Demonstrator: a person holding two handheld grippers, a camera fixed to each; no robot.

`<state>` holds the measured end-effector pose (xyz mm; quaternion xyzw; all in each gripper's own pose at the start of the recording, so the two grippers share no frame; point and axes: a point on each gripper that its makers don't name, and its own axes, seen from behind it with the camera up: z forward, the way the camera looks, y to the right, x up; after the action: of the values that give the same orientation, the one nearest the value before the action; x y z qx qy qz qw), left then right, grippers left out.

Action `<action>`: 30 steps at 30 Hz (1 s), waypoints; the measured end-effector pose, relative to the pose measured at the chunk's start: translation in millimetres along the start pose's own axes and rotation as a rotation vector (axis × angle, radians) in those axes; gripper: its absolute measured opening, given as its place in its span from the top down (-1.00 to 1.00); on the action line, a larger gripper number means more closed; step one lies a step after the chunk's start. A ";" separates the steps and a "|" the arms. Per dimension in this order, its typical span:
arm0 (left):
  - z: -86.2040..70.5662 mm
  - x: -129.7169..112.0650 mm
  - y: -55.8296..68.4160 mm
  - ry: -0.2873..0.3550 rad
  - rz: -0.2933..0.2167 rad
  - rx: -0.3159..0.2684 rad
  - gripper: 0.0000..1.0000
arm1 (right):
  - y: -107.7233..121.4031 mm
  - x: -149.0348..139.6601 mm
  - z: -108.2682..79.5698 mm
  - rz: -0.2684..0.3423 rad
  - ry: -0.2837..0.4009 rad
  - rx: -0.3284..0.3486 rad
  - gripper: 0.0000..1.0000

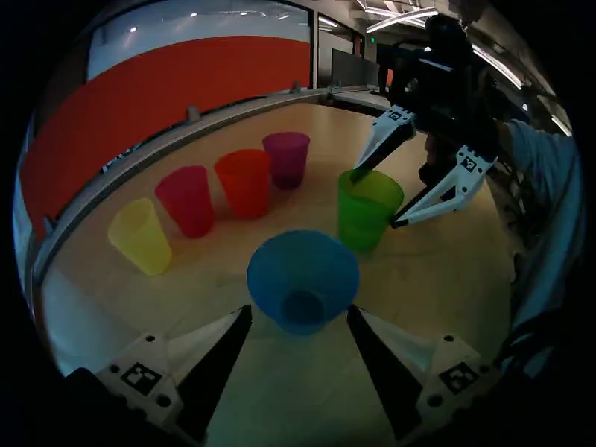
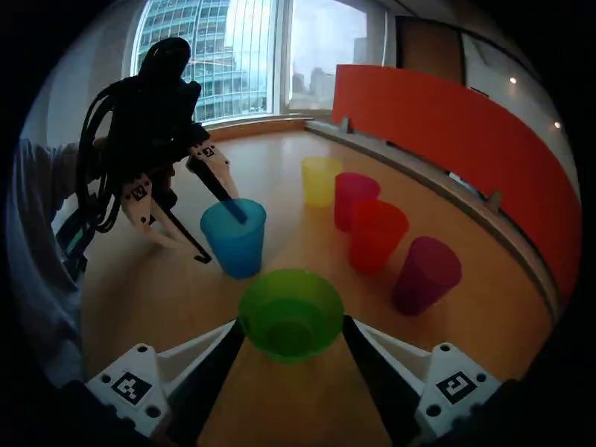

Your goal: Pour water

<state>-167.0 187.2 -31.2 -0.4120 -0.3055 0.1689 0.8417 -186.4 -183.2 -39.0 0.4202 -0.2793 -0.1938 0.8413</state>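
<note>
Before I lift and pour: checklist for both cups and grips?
1. Blue cup between the fingers of the left gripper: ok.
2. Green cup between the fingers of the right gripper: ok.
3. Fingers pressing on the cups: cannot tell.
4. Both cups upright on table: ok.
5. Water in either cup: cannot tell.
6. Spare cups apart from both: ok.

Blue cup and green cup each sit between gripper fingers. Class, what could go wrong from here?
The tapered blue cup could slip from the left gripper when lifted. The green cup, at the right gripper, stands close, so tipping one might knock the other.
</note>
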 end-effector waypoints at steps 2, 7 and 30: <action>-4.4 -2.8 0.0 -0.001 -0.010 0.002 -0.91 | 0.2 -4.4 -4.2 0.000 -0.003 -0.008 -1.00; -17.9 -7.8 -2.7 0.014 -0.033 0.025 -0.92 | 4.6 -12.9 -18.5 0.015 0.001 -0.037 -1.00; -69.9 -18.5 -29.6 0.120 -0.147 0.208 -0.91 | 24.9 -29.8 -67.7 0.099 0.065 -0.178 -1.00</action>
<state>-134.4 118.1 -47.7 -0.3082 -0.2648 0.1128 0.9067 -164.3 -111.7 -61.0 0.3358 -0.2539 -0.1621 0.8925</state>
